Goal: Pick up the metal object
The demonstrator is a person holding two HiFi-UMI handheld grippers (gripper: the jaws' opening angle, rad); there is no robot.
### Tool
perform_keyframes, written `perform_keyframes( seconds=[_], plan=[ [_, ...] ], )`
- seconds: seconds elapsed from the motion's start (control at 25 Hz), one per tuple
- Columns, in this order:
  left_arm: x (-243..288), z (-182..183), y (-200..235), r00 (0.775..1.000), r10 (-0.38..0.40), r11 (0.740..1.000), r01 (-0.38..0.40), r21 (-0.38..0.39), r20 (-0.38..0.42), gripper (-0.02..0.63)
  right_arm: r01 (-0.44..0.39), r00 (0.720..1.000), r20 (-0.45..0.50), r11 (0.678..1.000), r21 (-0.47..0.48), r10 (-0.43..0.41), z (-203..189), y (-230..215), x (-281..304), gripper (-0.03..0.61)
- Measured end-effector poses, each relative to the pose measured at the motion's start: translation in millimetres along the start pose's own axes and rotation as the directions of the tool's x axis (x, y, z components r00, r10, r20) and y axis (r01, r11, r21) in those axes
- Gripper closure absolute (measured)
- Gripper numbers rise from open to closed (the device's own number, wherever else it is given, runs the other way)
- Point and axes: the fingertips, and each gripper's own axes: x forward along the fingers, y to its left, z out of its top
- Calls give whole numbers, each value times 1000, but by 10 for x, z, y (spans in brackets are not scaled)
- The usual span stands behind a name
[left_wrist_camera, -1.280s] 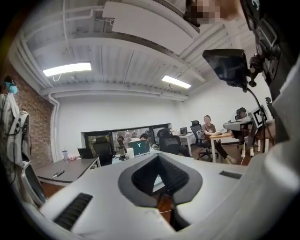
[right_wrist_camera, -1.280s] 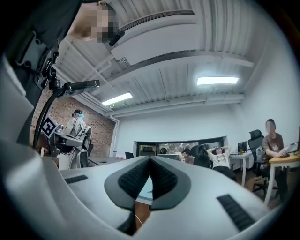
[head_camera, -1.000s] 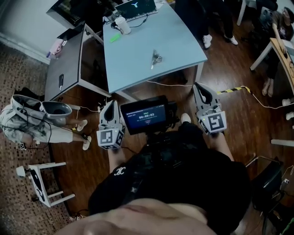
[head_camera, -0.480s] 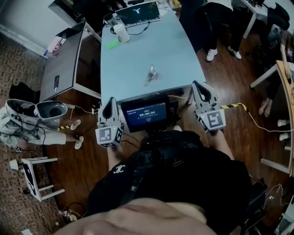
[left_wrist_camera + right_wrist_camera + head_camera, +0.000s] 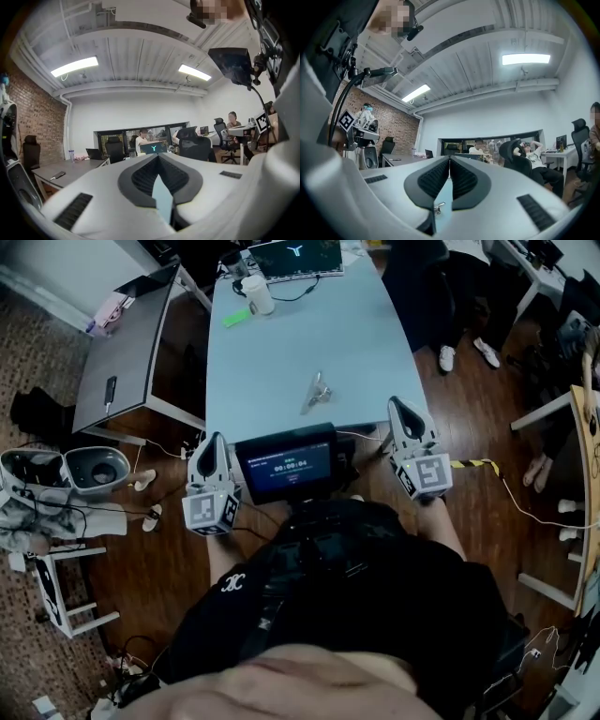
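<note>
**Metal object lies ahead, between the two tongs and a little closer to the right one**

In the head view, the metal object (image 5: 317, 390) lies on the light blue surface (image 5: 281, 343), close to its near edge and alone in that part. Both tongs are held short of this edge, not above the surface. The left tongs (image 5: 213, 440) are to the left of the object and further back. The right tongs (image 5: 401, 405) are to its right and seem somewhat nearer to it. The object is thin and long. Its long axis runs mostly away from the person, with the far end leaning a little to the right. From either side the tongs would therefore meet it across its narrow width.

In the left gripper view, the left tongs (image 5: 158, 156) have their jaws together at the tips and hold nothing. Only a strip of the blue surface shows through the slit lower down.

In the right gripper view, the right tongs (image 5: 449, 160) are also closed and empty. A small shiny piece (image 5: 437, 209) shows low in the slit between the jaws; I judge it is the metal object, lying ahead and below. The tongs must open before any grasp.
</note>
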Motion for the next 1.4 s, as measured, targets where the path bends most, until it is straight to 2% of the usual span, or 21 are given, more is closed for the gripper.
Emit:
perform_keyframes(
  seconds=[0.08, 0.2, 0.28, 0.36, 0.4, 0.44, 0.52, 0.6, 0.72, 0.76, 0.8, 0.92, 1.08, 1.2, 1.4],
  plan=[
    [27, -13, 170, 1000, 17, 1000, -17, 7, 3, 611, 19, 1000, -15, 999, 39, -18, -92, -14, 158, 560],
    [60, 31, 285, 1000, 27, 999, -27, 21, 9, 611, 59, 997, -55, 987, 150, -51, -309, -114, 343, 548],
    [53, 62, 310, 999, 38, 999, -38, 24, 17, 611, 72, 996, -71, 965, 252, -56, -460, -181, 462, 546],
    [30, 50, 347, 998, 56, 998, -56, 22, 17, 611, 90, 993, -107, 922, 376, -53, -719, -226, 615, 525],
    [13, 45, 376, 998, 64, 998, -64, 21, 18, 611, 98, 990, -136, 888, 449, -41, -889, -215, 715, 494],
    [-11, 41, 417, 997, 70, 997, -71, 22, 20, 611, 106, 986, -167, 847, 522, -21, -1066, -171, 831, 435],
    [-72, 33, 508, 997, 77, 997, -77, 19, 15, 611, 127, 974, -223, 759, 638, 25, -1417, -19, 1068, 366],
    [-141, 6, 573, 996, 87, 996, -87, 7, 0, 611, 158, 959, -275, 663, 732, 75, -1800, 174, 1238, 351],
    [-214, -121, 542, 996, 88, 996, -88, 7, -29, 611, 231, 929, -339, 481, 846, 150, -2408, 372, 1378, 351],
    [-221, -126, 509, 995, 92, 996, -91, 9, -36, 611, 256, 920, -357, 442, 860, 161, -2571, 396, 1400, 351],
    [-223, -109, 484, 994, 99, 995, -98, 9, -42, 611, 277, 913, -373, 419, 865, 167, -2699, 415, 1421, 351],
    [-257, -82, 555, 992, 115, 993, -115, 7, -48, 611, 321, 896, -409, 384, 866, 173, -2923, 524, 1537, 365],
    [-325, -119, 745, 990, 132, 991, -133, 0, -54, 611, 383, 876, -458, 359, 851, 151, -3136, 588, 1668, 382],
    [-325, -137, 840, 987, 147, 989, -147, 8, -67, 611, 423, 859, -493, 354, 834, 135, -3287, 533, 1723, 394],
    [-278, -247, 978, 985, 155, 988, -156, -3, -76, 611, 435, 844, -510, 343, 832, 168, -3434, 569, 1837, 400]
  ],
)
